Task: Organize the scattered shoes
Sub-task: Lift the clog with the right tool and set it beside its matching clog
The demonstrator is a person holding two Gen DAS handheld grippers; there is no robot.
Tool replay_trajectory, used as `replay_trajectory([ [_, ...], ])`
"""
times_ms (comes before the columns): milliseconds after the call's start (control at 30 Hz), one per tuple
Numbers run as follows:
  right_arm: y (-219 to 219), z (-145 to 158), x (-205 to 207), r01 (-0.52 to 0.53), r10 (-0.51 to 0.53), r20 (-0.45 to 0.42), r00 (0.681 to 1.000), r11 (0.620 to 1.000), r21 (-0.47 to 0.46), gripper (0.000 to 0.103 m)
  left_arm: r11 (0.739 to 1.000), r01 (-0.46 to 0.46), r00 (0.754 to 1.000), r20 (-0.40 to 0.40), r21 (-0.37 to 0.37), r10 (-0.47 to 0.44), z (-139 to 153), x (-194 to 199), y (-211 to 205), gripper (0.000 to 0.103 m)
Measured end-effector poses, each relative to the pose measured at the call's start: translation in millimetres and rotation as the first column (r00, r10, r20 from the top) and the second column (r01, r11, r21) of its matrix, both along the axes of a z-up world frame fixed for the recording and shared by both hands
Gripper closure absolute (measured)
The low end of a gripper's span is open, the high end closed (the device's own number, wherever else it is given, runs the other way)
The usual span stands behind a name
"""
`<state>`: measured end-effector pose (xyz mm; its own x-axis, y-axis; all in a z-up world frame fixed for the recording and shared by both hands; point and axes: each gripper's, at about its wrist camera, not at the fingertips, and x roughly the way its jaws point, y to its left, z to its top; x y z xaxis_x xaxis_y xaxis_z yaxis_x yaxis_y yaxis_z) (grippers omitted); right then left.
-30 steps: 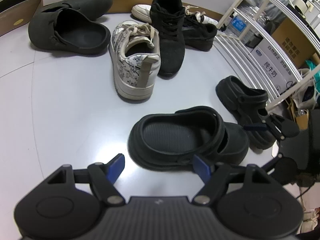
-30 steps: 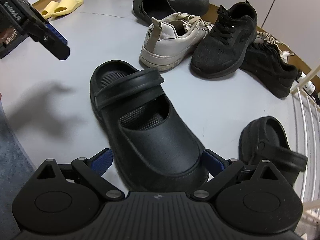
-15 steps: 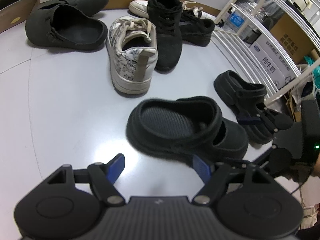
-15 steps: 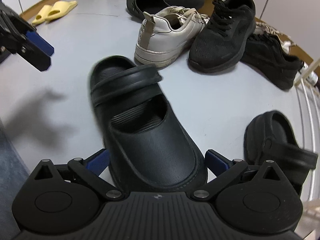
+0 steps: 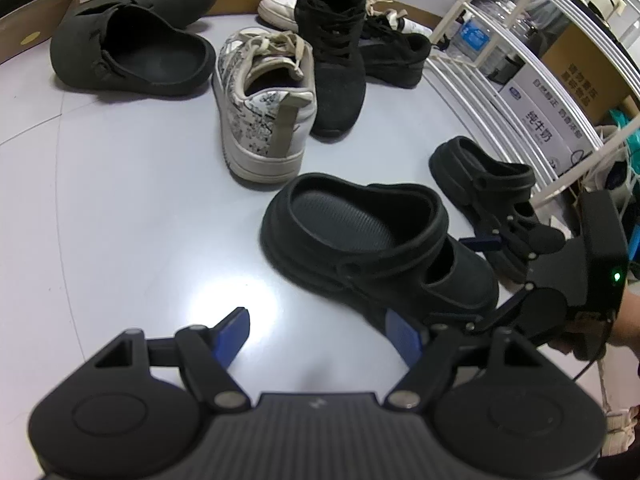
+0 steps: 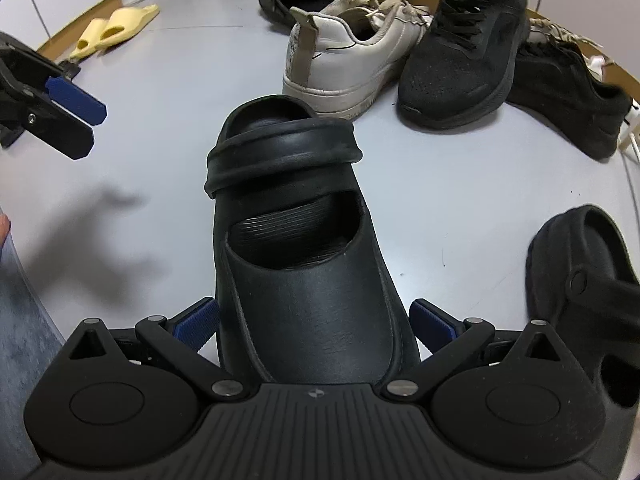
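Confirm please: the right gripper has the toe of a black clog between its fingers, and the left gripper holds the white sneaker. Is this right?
One part is wrong. The left gripper holds nothing: the left wrist view shows its fingers open over bare floor, with the white sneaker lying apart, farther off. The right gripper does have the black clog toe between its fingers.

Clog (image 6: 312,292) smooth matt rubber, floor (image 5: 120,200) glossy, sneaker (image 6: 460,40) knit cloth.

black clog (image 6: 308,280), upright, toe between tongs (image 6: 316,322)
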<state>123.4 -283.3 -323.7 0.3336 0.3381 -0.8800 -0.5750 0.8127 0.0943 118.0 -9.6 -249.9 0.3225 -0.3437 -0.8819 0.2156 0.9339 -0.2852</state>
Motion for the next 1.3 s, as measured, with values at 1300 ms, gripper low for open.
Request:
replay_trajectory([
  [1300, -81, -2, -6, 0.511, -0.511, -0.007, 0.859, 0.859, -0.028, 0.003, 1.0, 0.009, 1.0, -0.015, 0.002, -0.009, -6, -2, -5, 0.026],
])
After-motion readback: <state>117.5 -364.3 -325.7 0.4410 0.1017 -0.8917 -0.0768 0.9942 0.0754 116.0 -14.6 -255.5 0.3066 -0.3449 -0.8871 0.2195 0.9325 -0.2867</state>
